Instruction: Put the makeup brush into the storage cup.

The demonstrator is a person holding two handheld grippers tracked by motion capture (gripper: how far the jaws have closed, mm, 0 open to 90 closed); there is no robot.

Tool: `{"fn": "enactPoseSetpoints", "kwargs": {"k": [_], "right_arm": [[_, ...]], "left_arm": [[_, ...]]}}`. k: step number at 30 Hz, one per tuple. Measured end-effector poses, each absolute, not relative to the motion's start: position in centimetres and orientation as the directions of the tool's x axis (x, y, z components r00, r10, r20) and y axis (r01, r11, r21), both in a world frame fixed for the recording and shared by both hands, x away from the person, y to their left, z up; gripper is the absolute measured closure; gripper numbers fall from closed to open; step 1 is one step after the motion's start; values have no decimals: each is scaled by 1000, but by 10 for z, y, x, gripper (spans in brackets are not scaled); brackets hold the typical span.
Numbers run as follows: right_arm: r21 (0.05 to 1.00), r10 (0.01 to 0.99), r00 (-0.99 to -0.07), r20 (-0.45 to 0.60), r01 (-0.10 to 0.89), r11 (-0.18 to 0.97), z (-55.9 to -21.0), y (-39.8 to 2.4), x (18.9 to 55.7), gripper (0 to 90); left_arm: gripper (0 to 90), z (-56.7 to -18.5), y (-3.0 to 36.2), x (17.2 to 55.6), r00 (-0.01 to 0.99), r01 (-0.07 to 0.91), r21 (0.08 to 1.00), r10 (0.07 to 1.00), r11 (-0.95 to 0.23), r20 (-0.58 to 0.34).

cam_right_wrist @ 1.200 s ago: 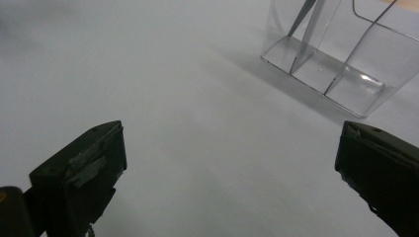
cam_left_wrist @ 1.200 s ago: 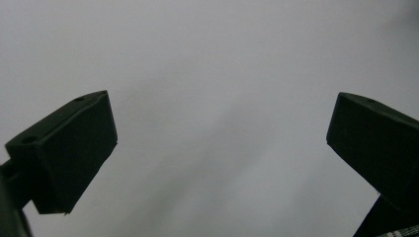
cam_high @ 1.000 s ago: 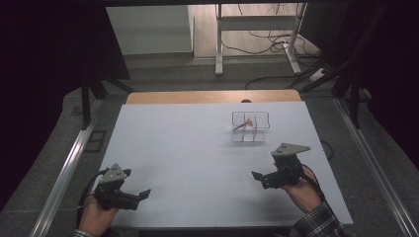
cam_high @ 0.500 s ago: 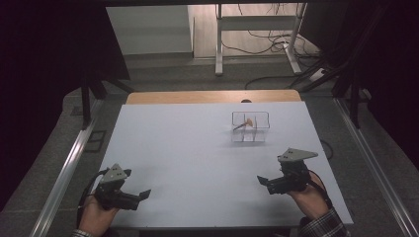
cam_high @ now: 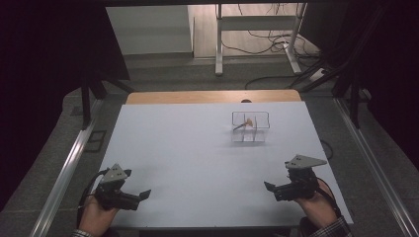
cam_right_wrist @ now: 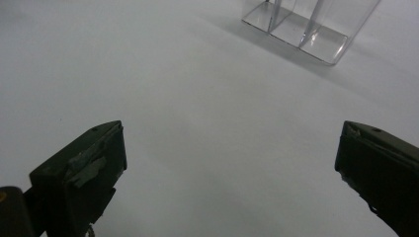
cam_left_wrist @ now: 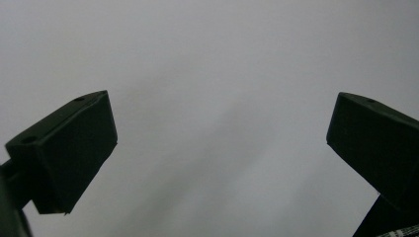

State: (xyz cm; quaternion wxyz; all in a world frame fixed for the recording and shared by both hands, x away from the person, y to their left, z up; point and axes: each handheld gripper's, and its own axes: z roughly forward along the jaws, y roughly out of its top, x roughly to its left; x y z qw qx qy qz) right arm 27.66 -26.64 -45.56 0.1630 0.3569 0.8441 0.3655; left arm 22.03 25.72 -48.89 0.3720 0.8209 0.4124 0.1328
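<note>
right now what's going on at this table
A person holds a two-jaw gripper in each hand near the front edge of the white table. The left gripper and right gripper are both open and hold nothing. A clear divided container stands farther back, with a small brush-like thing inside, apart from both grippers.

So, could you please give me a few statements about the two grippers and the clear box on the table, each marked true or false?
1. The left gripper is open with nothing between its jaws. True.
2. The right gripper is shut on the clear box. False: it is open and well apart from the box.
3. The clear box has dividers inside. True.
4. The box stands on the left half of the white table. False: it stands right of the middle, toward the far edge.
5. Both grippers are near the table's near edge. True.
</note>
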Motion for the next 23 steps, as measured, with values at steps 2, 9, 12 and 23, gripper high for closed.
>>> {"fn": "enactPoseSetpoints", "kwargs": {"k": [2, 9, 12, 23], "right_arm": [[733, 727, -686, -12, 488, 473, -457, -269, 275, 0], [727, 739, -674, -7, 504, 467, -459, -278, 270, 0], [733, 744, -668, -5, 503, 457, -458, -280, 268, 0], [724, 745, -667, 2, 515, 460, -459, -280, 269, 0]], "left_arm": [[0, -489, 257, 220, 625, 578, 721, 776, -383, -88], [0, -489, 257, 220, 624, 578, 721, 777, -383, -87], [0, -489, 257, 220, 624, 578, 719, 777, -385, -86], [0, -489, 257, 221, 625, 578, 718, 776, -388, -84]]}}
